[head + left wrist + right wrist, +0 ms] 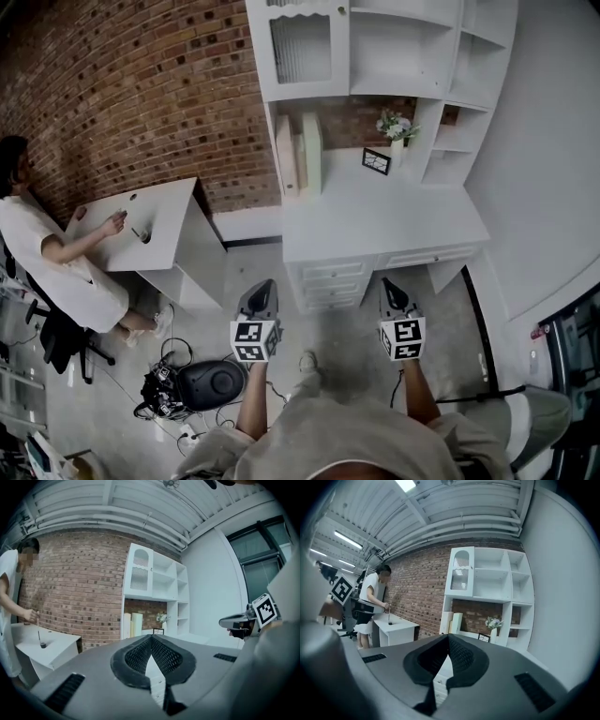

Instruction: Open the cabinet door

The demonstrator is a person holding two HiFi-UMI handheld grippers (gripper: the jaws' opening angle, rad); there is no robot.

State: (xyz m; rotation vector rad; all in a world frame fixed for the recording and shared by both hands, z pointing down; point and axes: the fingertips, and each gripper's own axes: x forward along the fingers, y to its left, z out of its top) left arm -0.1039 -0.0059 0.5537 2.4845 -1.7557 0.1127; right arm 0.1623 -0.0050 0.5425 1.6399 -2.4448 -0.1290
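The left gripper (266, 285) and right gripper (387, 282) were held side by side in front of the person, both pointing at a white desk (375, 225) and well short of it. In the left gripper view the 2 jaws were pressed together at their tips with nothing between them. The right gripper view showed the same: its 2 jaws met at the tips and pinched nothing.

The cabinet door (300, 47) sat at the upper left of the white shelf unit (469, 84) on the desk. It had a ribbed pane and a small knob (342, 11) at its right edge, and it lay flush in its frame, shut. Neither gripper was near it.

On the desk top stood 2 pale folders (300, 150) upright at the left, a small dark frame (376, 160) and a vase of flowers (396, 125) further right. Drawers (333, 284) filled the desk front just ahead of the grippers. A brick wall (141, 84) ran behind the unit and away to the left.

To the left, a seated person (47, 253) in white reached onto a small white table (141, 234). A black bag (211, 382) with cables lay on the floor beside the left gripper.
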